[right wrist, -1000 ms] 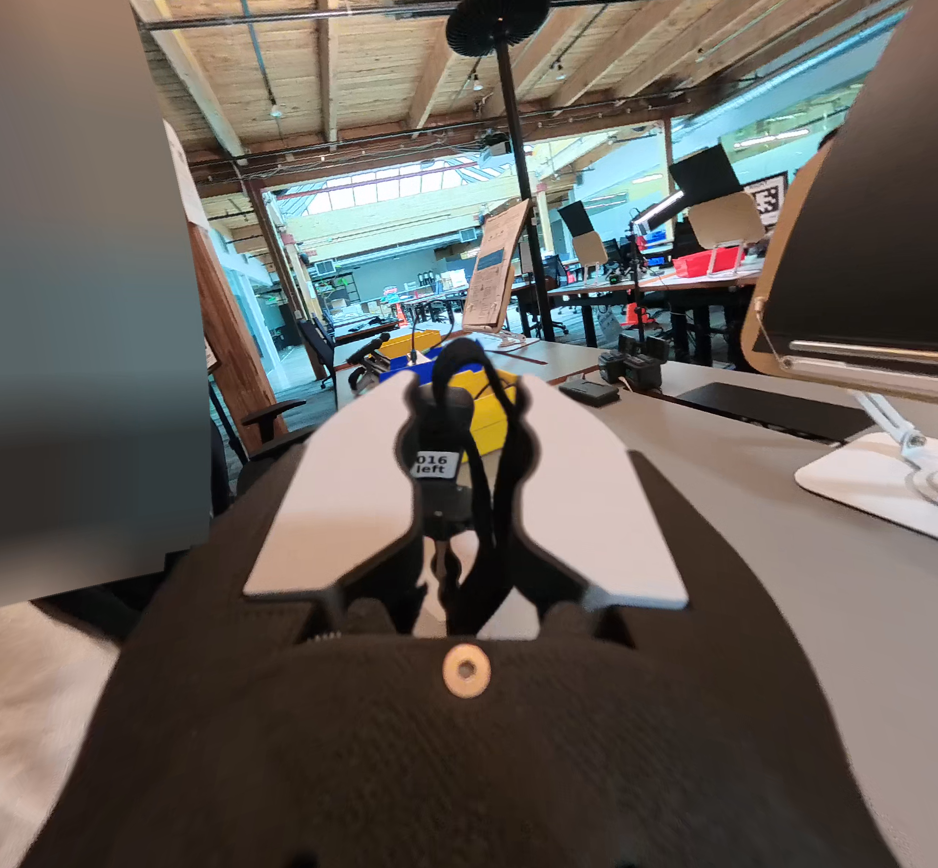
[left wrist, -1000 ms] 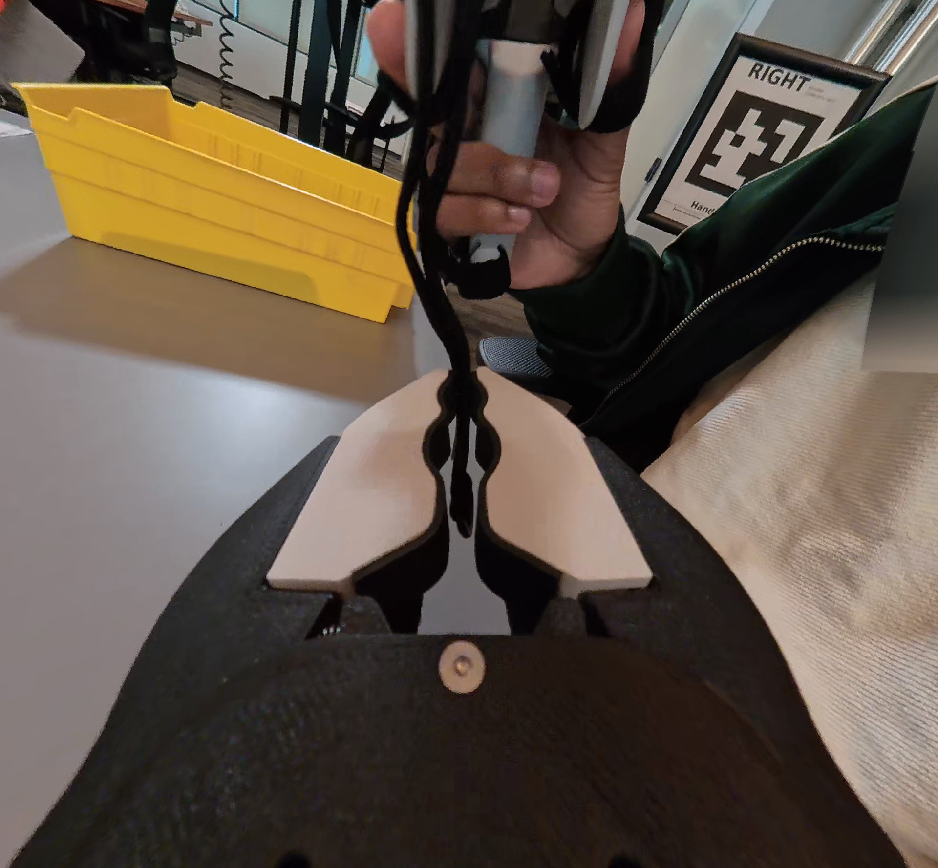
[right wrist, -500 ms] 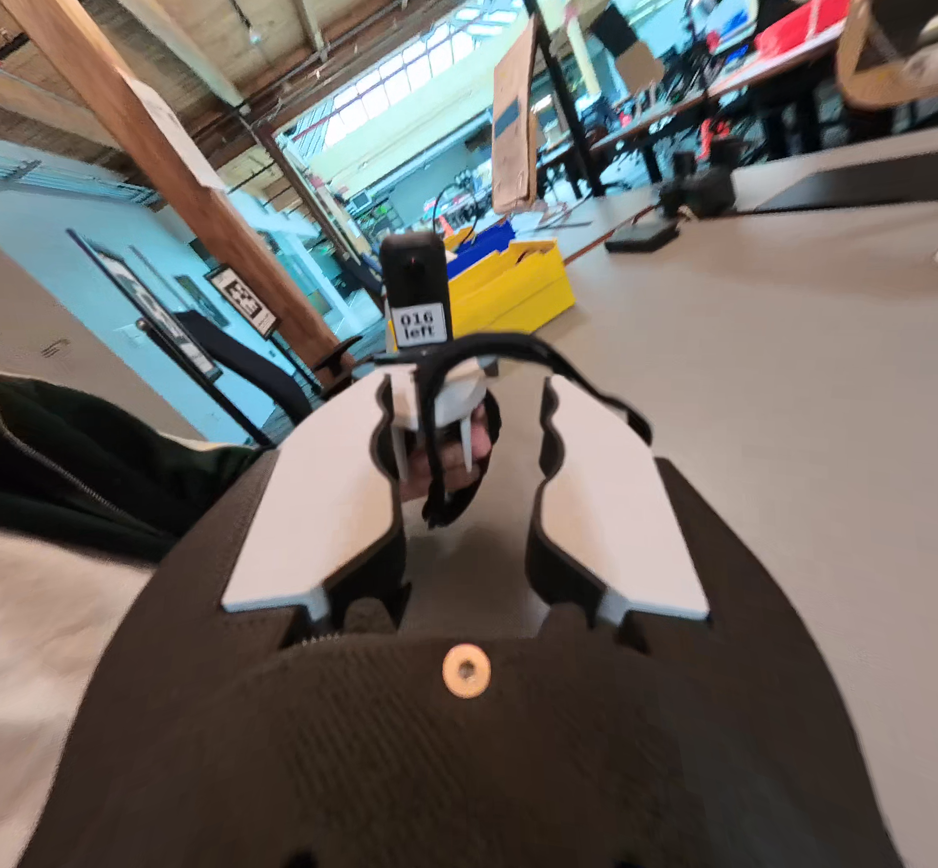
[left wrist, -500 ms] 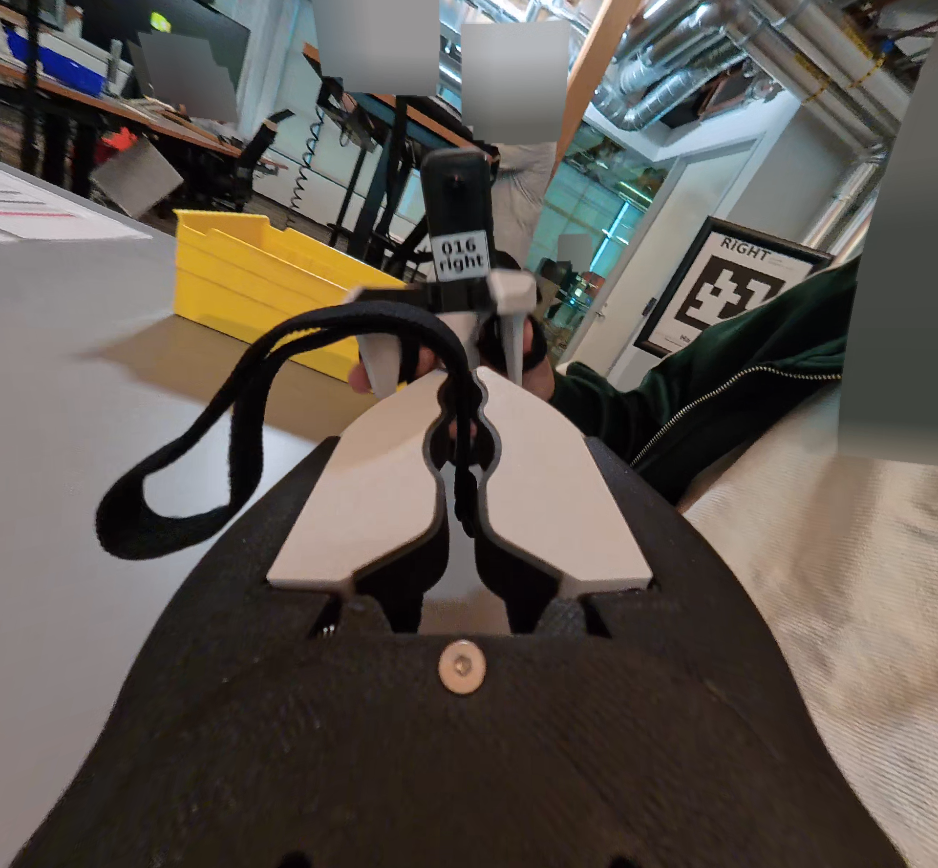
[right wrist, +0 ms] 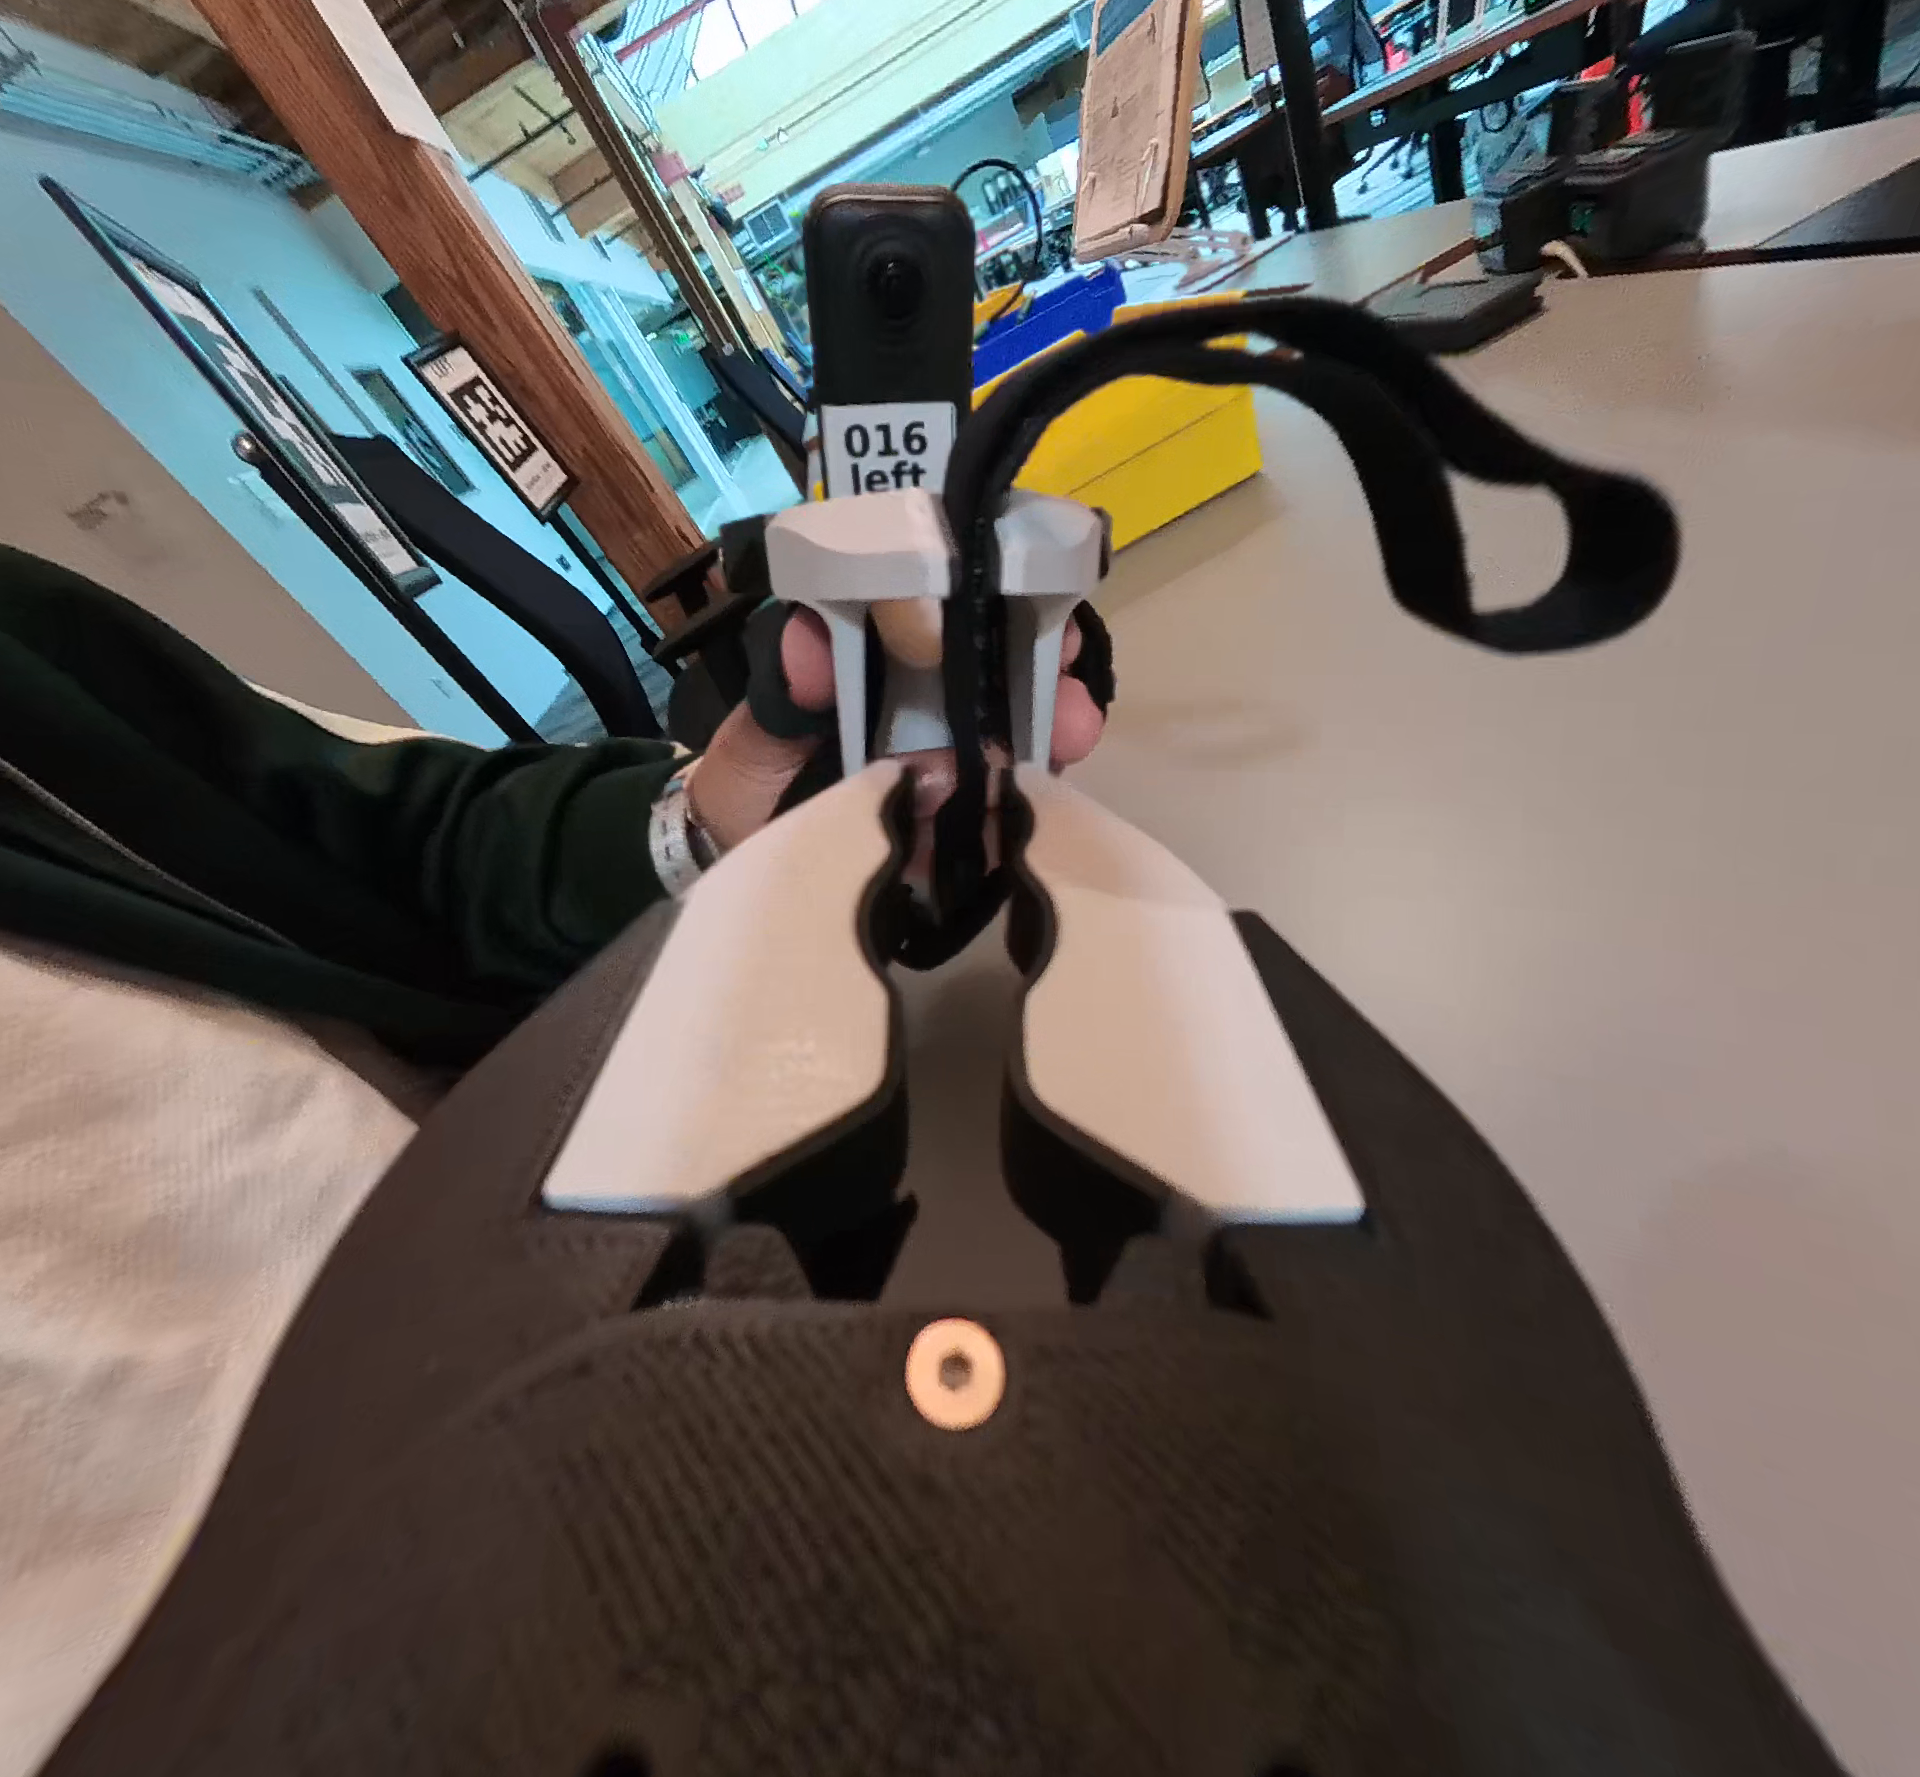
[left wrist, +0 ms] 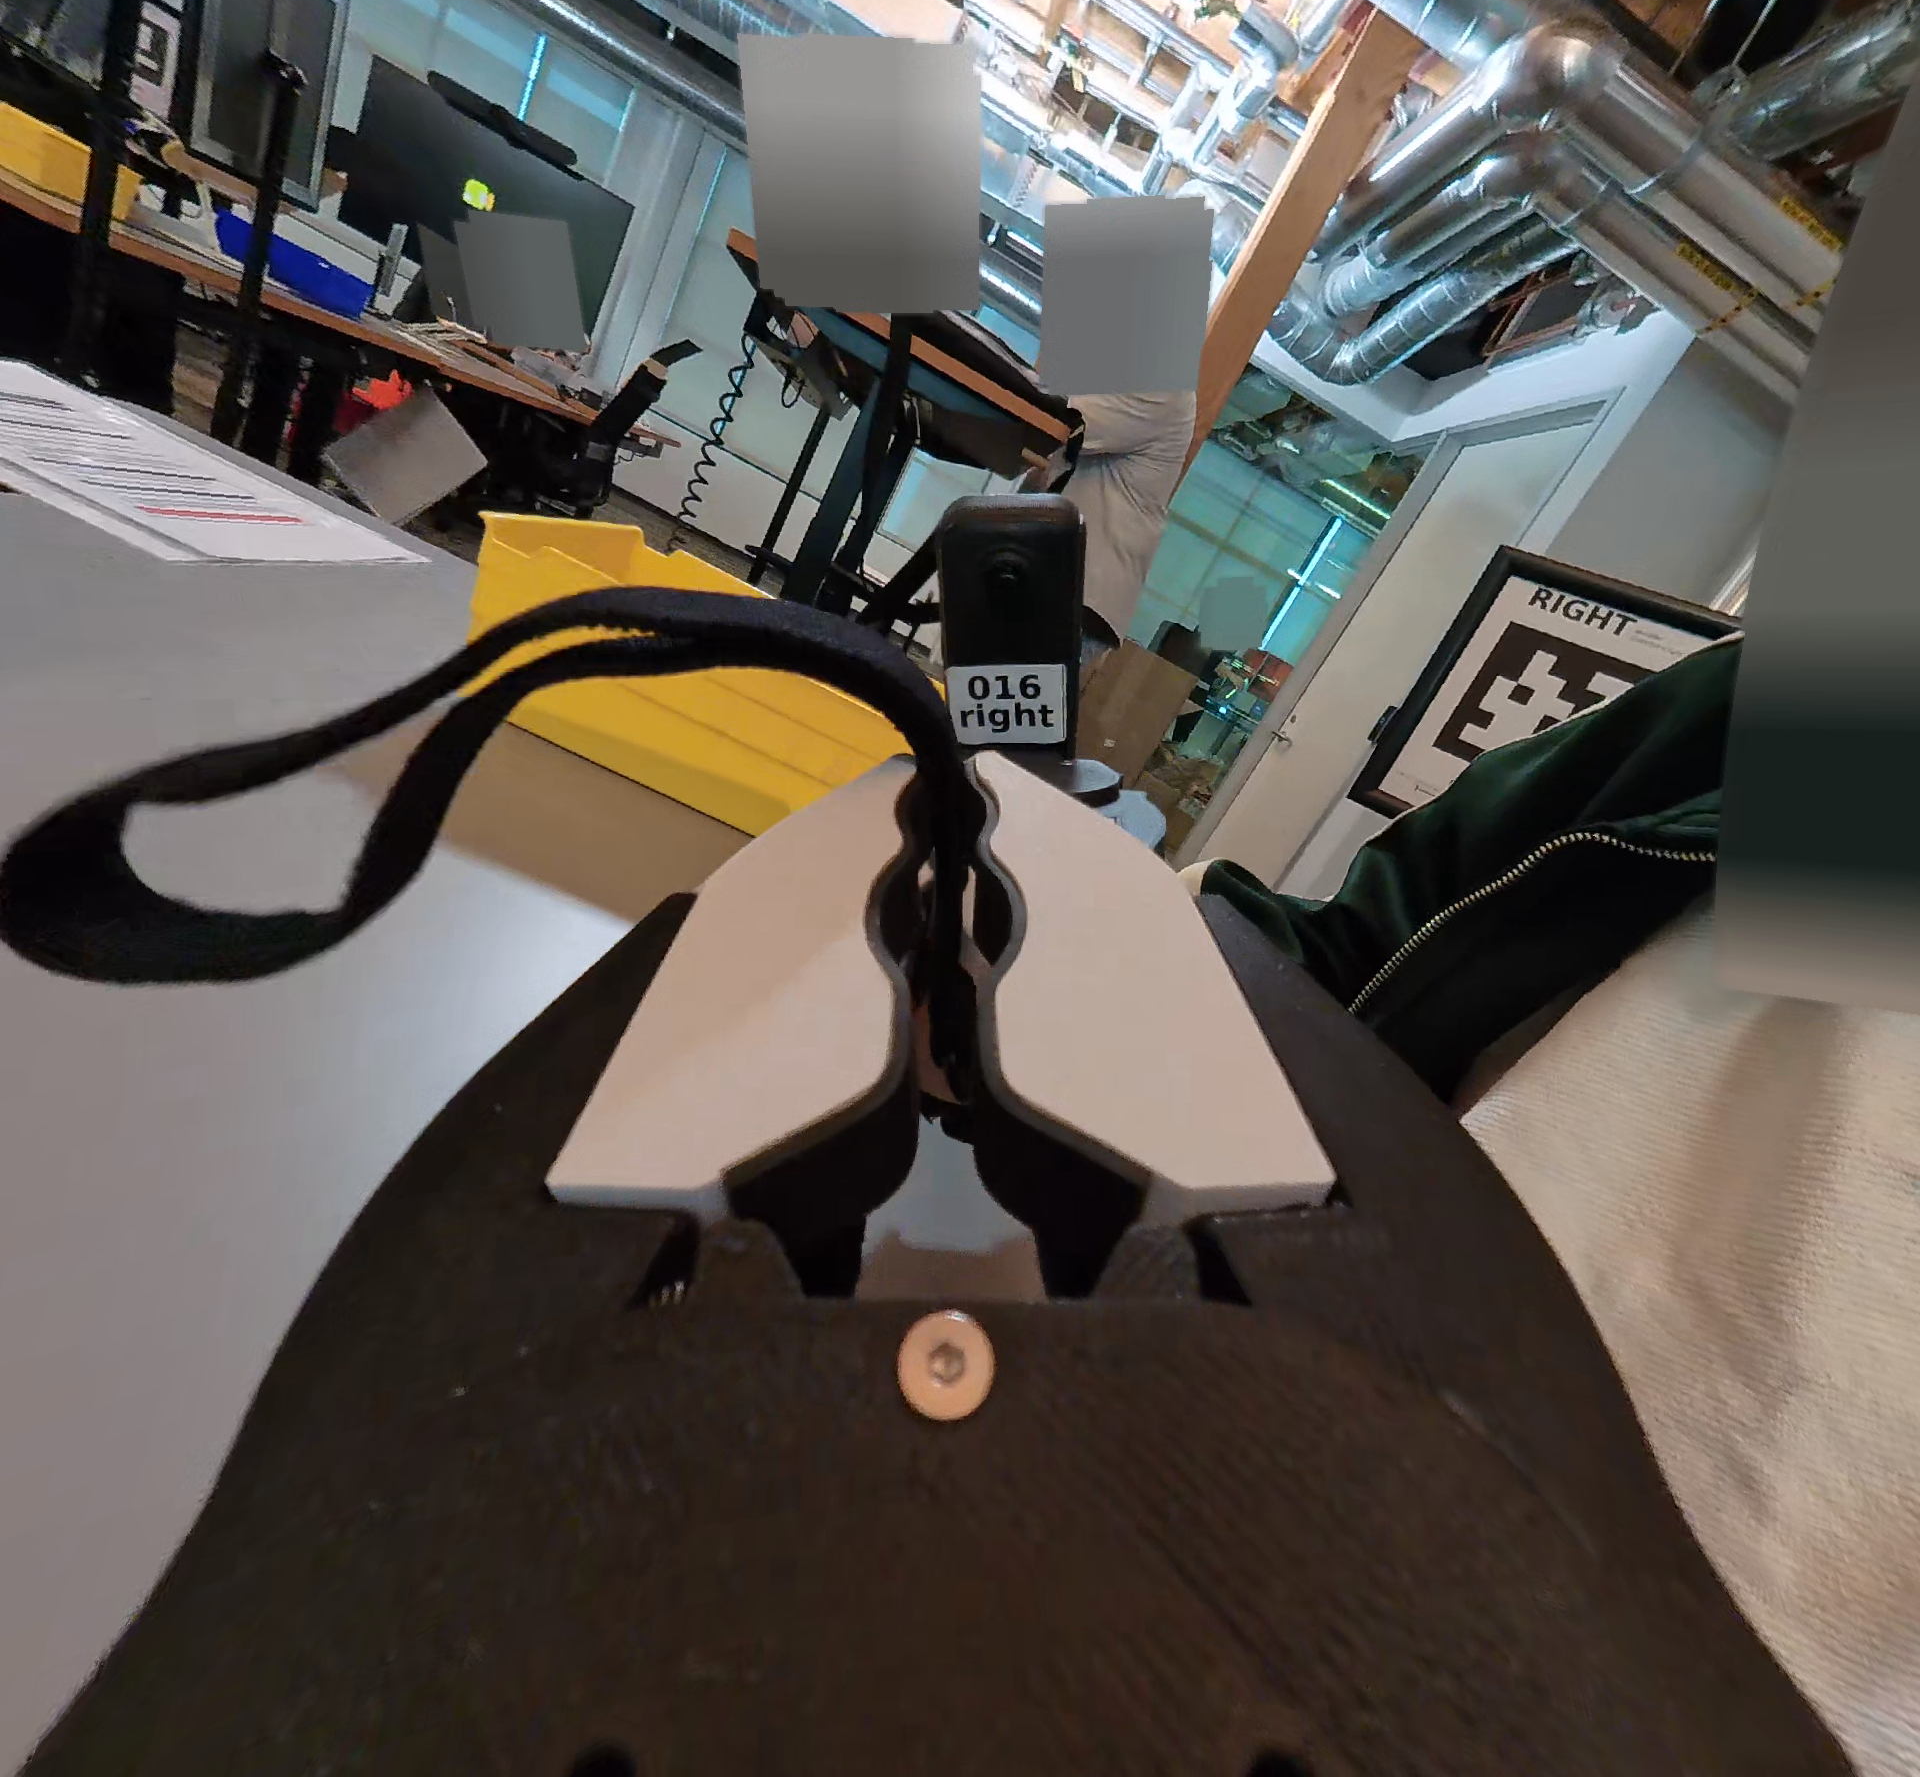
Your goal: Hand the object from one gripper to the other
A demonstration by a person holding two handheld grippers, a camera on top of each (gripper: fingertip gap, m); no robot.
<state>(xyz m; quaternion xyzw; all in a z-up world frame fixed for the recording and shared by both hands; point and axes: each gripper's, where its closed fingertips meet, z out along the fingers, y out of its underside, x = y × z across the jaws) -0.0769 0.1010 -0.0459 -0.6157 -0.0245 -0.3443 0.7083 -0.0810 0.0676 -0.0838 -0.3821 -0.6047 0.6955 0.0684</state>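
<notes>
black strap [left wrist: 644, 631], a looped band of dark webbing, sits pinched in the left gripper [left wrist: 948, 886], whose pale fingers [left wrist: 790, 989] are pressed together on a bunched length of it near their tips. from that pinch the strap rises, arches over to the left and hangs in an open loop above the grey table [left wrist: 208, 1156], not touching it as far as the view shows. behind the loop stands a yellow bin [left wrist: 665, 688] on the table. the right wrist view shows the same strap [right wrist: 1351, 439] running down between the left gripper's closed fingers, which face the camera in the person's hand [right wrist: 769, 761], and its lower end dangles into the gap of the right gripper [right wrist: 951, 854]. the right gripper's fingers [right wrist: 1132, 1010] stand somewhat apart, with the strap end between their tips; whether either finger touches it cannot be told. a dark green sleeve [right wrist: 416, 834] leads to the hand. in the left wrist view the right gripper's camera [left wrist: 1010, 605] rises just beyond the left fingertips, so the two tools face each other closely above the table edge.
</notes>
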